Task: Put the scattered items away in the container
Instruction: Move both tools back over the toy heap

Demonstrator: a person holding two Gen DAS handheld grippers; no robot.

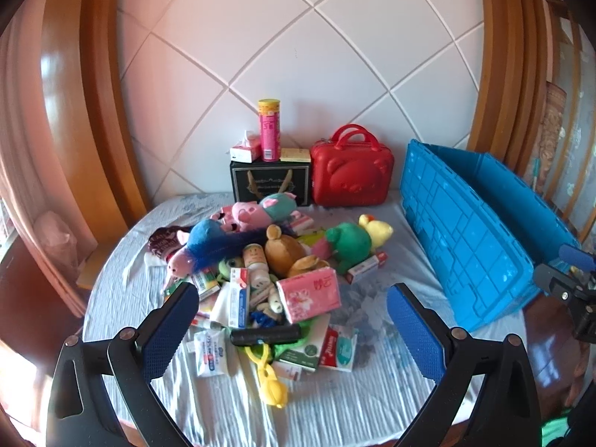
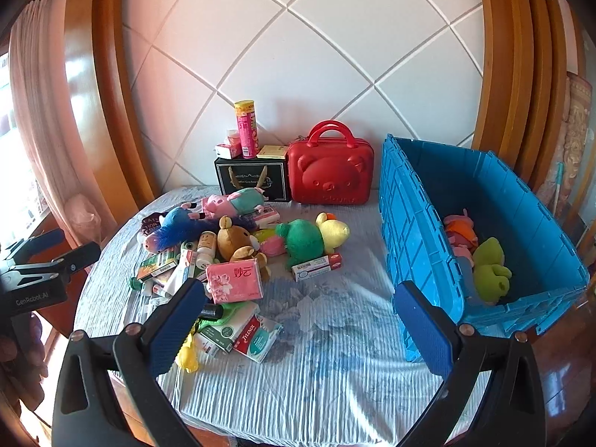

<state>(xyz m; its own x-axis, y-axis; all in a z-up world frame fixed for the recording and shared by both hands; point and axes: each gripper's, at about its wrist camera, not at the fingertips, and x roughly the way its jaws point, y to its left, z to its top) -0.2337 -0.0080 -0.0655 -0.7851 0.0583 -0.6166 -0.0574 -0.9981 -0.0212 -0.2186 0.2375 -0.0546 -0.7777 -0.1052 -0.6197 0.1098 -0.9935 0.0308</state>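
Both the left gripper point(image 1: 292, 320) and right gripper point(image 2: 300, 322) gape empty; the pink tissue pack point(image 2: 234, 281) at 11 o'clock looks light and squashy, best pinched across its short sides.

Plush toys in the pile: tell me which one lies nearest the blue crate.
The green frog plush with the yellow toy against it: it sits at the pile's right edge, toward the blue crate; the brown bear and blue plush lie farther left.

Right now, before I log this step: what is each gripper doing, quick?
Left gripper: open, blue-padded fingers spread, holding nothing, above the toy pile.
Right gripper: open, holding nothing, beside the blue plastic crate.
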